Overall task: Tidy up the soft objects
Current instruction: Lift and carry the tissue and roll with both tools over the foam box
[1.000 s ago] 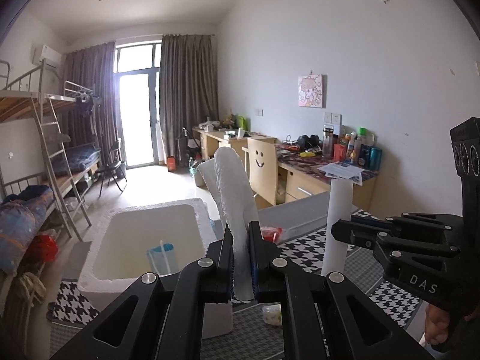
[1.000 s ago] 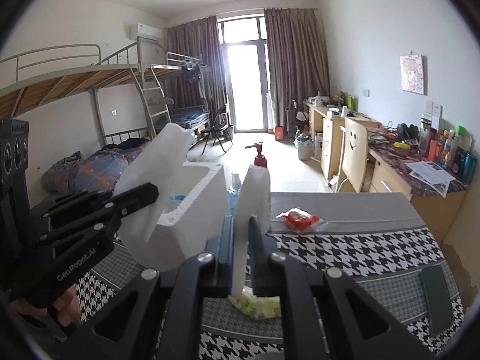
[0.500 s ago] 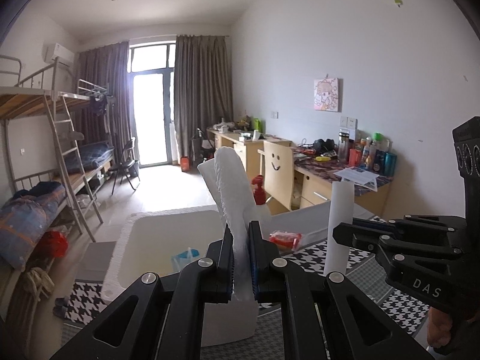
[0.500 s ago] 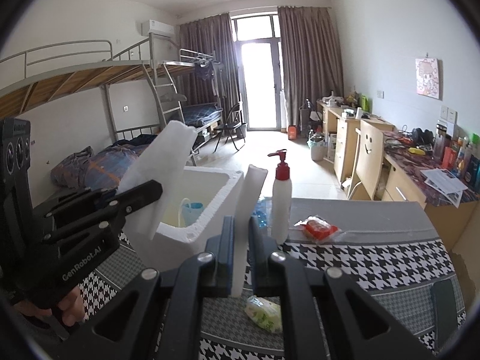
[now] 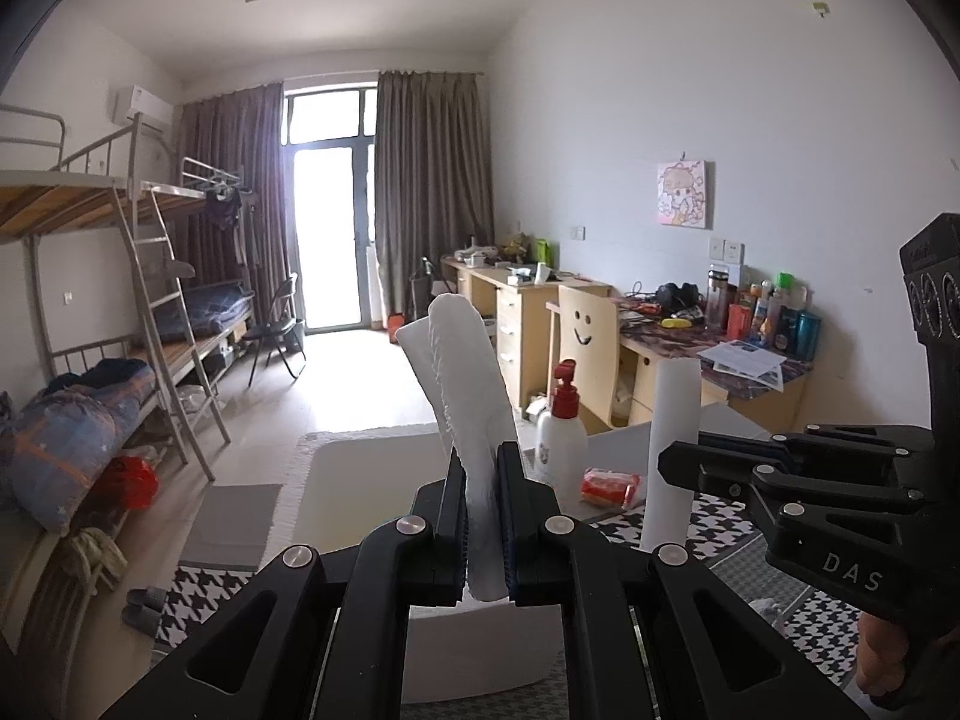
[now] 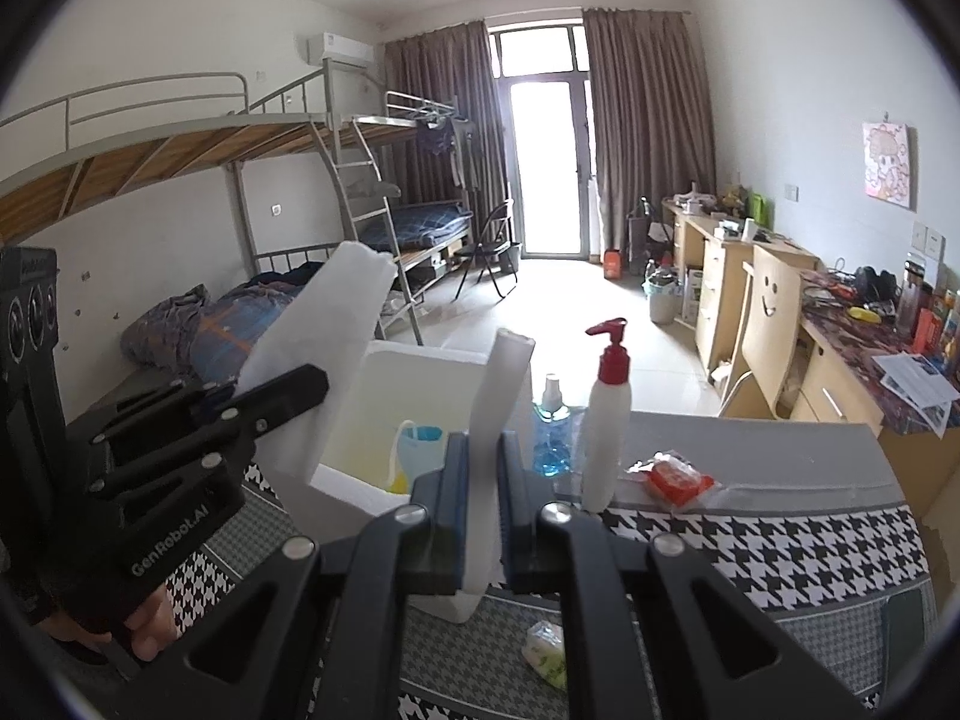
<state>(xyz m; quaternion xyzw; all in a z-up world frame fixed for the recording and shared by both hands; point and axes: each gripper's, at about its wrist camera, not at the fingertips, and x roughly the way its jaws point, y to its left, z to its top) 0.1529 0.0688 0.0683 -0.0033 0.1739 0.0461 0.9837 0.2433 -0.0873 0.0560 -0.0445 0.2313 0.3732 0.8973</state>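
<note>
The left hand-held gripper [image 5: 481, 516] is closed on a thick white foam sheet [image 5: 462, 384], which stands up between its fingers and leans a little to the left. In the right wrist view this same foam sheet rises at the left side, above the open white foam box [image 6: 384, 420]. Inside the box there is a light blue soft item [image 6: 420, 441] against a yellowish bottom; I cannot tell what it is.

The right hand-held gripper [image 6: 483, 504] is closed on a second, narrower white foam strip [image 6: 498, 420], held nearly upright just in front of the box's near right corner.

To the right of the box, on the desk [image 6: 780, 468] with a black and white houndstooth cloth [image 6: 780, 552], stand a clear bottle with blue liquid [image 6: 552, 426] and a white pump bottle with a red top [image 6: 606, 420], close beside each other. Further right lies a small red packet in clear wrap [image 6: 675, 480]. Near the front edge of the cloth lies a small pale green packet [image 6: 549, 651].
</note>
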